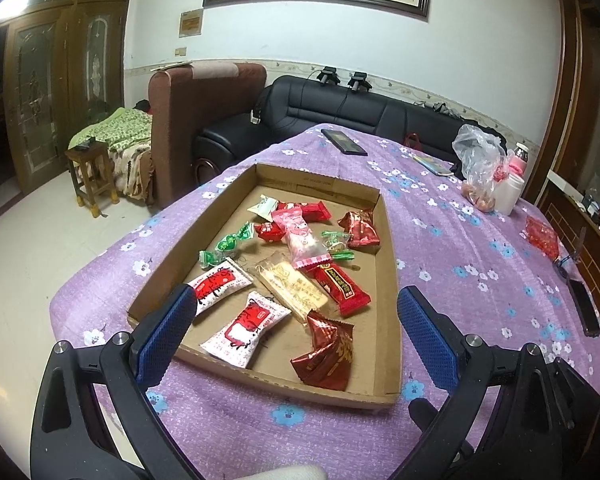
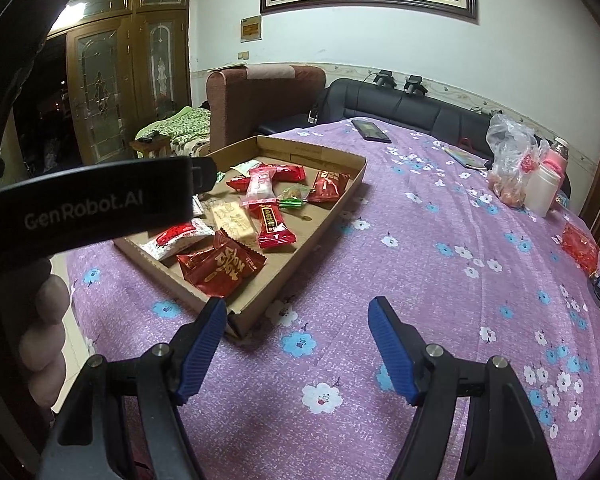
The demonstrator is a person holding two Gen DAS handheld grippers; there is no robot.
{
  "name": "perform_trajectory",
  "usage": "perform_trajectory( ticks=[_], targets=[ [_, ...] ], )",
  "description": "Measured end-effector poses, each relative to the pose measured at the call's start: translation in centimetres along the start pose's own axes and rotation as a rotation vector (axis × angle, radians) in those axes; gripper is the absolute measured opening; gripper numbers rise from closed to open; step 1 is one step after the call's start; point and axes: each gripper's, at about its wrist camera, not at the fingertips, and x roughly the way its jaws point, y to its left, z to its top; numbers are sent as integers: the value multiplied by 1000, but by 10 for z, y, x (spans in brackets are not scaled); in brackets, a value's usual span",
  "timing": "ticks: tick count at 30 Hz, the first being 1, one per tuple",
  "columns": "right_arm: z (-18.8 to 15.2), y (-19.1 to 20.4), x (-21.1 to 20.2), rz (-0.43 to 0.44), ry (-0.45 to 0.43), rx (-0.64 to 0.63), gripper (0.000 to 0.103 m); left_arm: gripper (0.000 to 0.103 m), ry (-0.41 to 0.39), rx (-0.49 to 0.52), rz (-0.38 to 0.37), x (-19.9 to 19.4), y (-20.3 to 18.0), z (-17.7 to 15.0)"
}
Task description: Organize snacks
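Left gripper (image 1: 296,308): jaws wide, nothing between the pads, poised over the near edge of the cardboard tray (image 1: 388,280), angled down toward the snacks; probably held there to choose a packet. Nearest the pads (image 1: 172,320), two white-and-red packets (image 1: 246,334) and a dark red packet (image 1: 326,354) at the tray's near end.

Right gripper (image 2: 298,322): jaws standing apart, empty, above bare purple flowered tablecloth (image 2: 420,240) just beside the tray's near corner; no snack within its span. Apparently kept clear of the tray to leave room for the other tool.

Mid tray: a beige bar (image 1: 292,288) and a red bar (image 1: 342,286) side by side, a pink packet (image 1: 304,242) lying across them, green-wrapped candy (image 1: 228,246) to the left. Far end: more red packets (image 1: 360,228) and a pale green one (image 1: 265,207). All loose and overlapping, unsorted; tray walls low, adequate to contain the pile.

Beyond the tray: one stray red packet (image 1: 542,236) on the cloth at the right edge, well apart from the tray, likely awaiting collection. Farther back, a plastic bag (image 1: 478,160) and white bottle (image 1: 510,196) together, a dark tablet (image 1: 344,142) near the far edge, black sofa (image 1: 340,112) behind.
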Motion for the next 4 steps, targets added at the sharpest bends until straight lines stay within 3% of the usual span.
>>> perform_trajectory(
  ticks=[4],
  targets=[
    [0,-4,1,13,6,15,76,101,43,-6,-1,4,0,0]
  ],
)
